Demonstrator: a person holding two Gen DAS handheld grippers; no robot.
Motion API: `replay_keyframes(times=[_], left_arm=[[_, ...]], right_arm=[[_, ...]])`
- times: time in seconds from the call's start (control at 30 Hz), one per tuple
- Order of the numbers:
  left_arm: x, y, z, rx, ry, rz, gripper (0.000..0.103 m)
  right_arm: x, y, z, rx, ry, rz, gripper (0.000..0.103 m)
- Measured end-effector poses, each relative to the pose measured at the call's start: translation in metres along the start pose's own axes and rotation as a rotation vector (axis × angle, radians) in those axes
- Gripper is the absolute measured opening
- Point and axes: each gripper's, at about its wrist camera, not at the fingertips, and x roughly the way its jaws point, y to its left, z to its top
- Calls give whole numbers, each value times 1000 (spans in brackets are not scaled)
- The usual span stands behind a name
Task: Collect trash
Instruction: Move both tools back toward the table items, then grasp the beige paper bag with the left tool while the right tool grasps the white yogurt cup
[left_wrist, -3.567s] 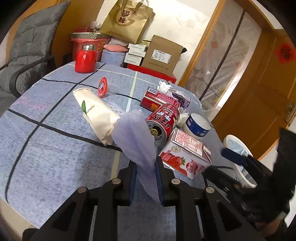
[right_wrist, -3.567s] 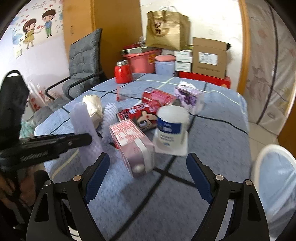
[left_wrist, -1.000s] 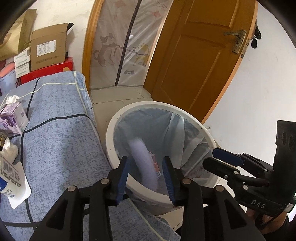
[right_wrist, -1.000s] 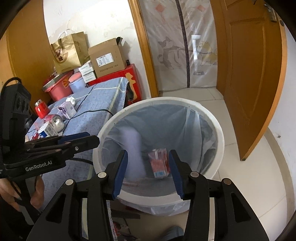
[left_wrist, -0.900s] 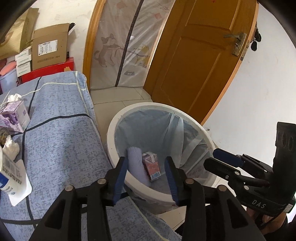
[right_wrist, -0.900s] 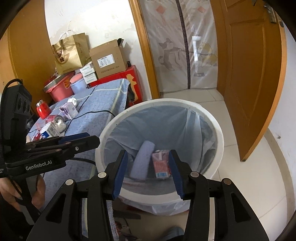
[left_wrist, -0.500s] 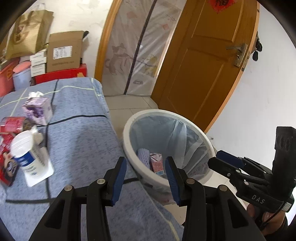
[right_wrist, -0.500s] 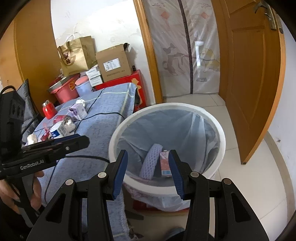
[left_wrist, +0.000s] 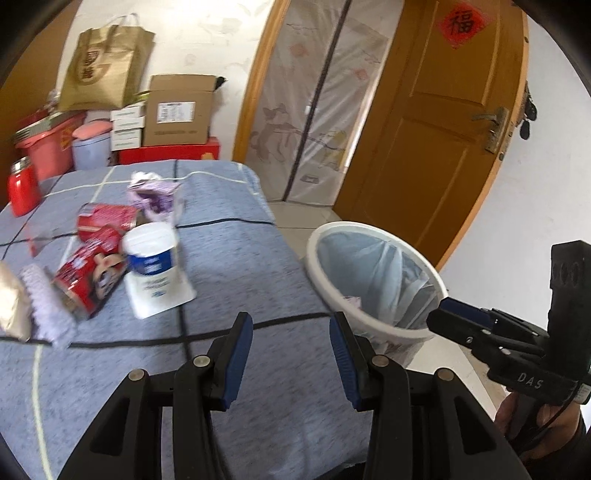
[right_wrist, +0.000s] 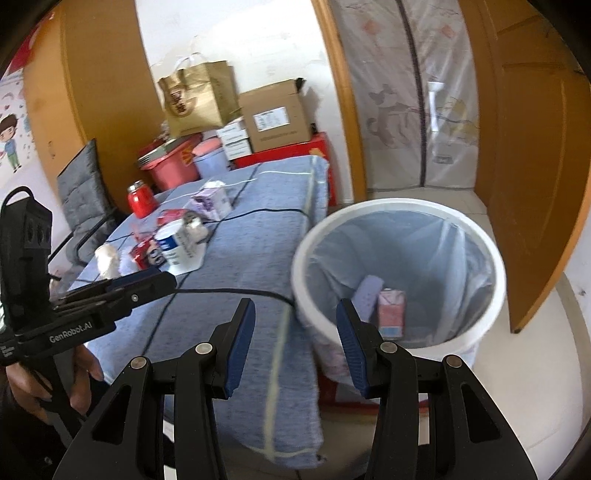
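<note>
Both the left gripper (left_wrist: 291, 354) and right gripper (right_wrist: 293, 345) stand open and empty; the left should approach the white cup (left_wrist: 151, 251) squarely, avoiding the cans (left_wrist: 92, 273) beside it.

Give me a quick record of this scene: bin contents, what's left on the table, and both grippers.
bin: white, lined; holds a foam sleeve and a pink carton
table: white tub, red cans, purple carton, red jar, another foam sleeve
left gripper: open, empty
right gripper: open, empty
</note>
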Motion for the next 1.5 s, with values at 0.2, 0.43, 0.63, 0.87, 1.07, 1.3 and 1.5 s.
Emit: replay_keyframes(times=[0.2,0.43,0.63,0.87,1.07,1.3,1.5], left_arm=[[-19,20,-10,-27,-20,73,43],[-37,49,-19,-81,-43,165,43],[-50,77,-23,-136,-55,223,43],[-64,116,-19,-211,-84,305,43],[-73,148,-13,-260,-110,353,44],[-73,181,-7,-329,-127,400,52],[-71,206,-4,-393,-143,450,60]], right_arm=[[8,25,-2,-46,11,43,48],[17,47,-5,-85,20,73,50],[33,66,1,-126,35,97,50],[57,94,14,-182,28,121,50],[77,115,25,-214,17,132,51],[108,134,40,-225,18,133,53],[134,146,52,-238,24,129,57]])
